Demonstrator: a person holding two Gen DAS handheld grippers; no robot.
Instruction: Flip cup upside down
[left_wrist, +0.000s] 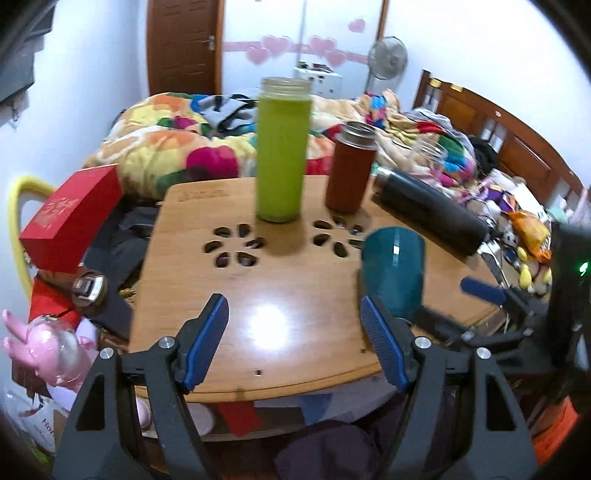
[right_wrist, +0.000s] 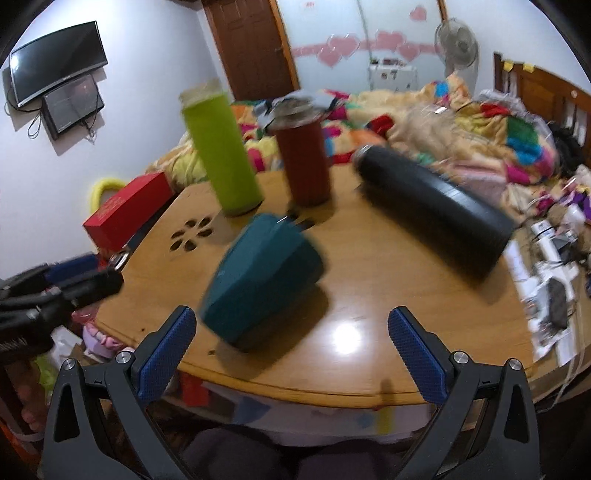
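A teal faceted cup (left_wrist: 393, 271) stands on the wooden table (left_wrist: 258, 288), narrow end up, wide end down. In the right wrist view the teal cup (right_wrist: 262, 284) sits just ahead of and left of centre between my fingers. My left gripper (left_wrist: 295, 332) is open and empty over the table's near edge, the cup just beyond its right finger (left_wrist: 384, 343). My right gripper (right_wrist: 291, 354) is open and empty, close behind the cup; it also shows in the left wrist view (left_wrist: 484, 295) at the right.
A tall green bottle (left_wrist: 282, 155) and a brown-red flask (left_wrist: 351, 171) stand at the table's far side. A black bottle (left_wrist: 430, 210) lies on its side at the right. A red box (left_wrist: 70, 218) sits left of the table. A cluttered bed (left_wrist: 184, 147) lies behind.
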